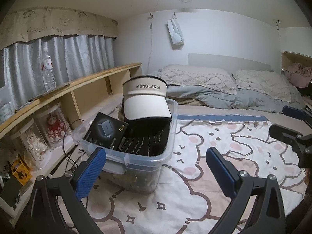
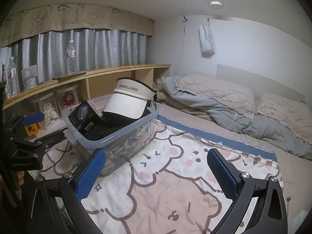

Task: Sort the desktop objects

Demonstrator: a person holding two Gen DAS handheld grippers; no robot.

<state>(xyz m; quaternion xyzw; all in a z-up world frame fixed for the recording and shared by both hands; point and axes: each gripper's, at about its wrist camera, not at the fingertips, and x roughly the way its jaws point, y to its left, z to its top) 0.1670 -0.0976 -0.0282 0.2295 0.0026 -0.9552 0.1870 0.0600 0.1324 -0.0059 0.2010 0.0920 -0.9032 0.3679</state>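
From the left wrist, our left claw [image 1: 156, 167] is wide and holds nothing. It hangs by the clear bin [image 1: 144, 157] on the bear blanket [image 1: 224, 150]. A cap [image 1: 145, 101] and a black box [image 1: 106, 134] sit on top.

From the right wrist, our right claw [image 2: 156, 167] is wide and empty too. The bin [image 2: 117, 136] is to its left; the stuff deep inside is maybe clutter.

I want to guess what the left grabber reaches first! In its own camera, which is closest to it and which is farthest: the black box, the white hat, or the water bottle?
1. Black box: nearest, leaning in the front of the clear bin, just beyond the left gripper.
2. White hat: behind the box, on top of the bin's contents.
3. Water bottle: farthest, up on the wooden shelf at left.
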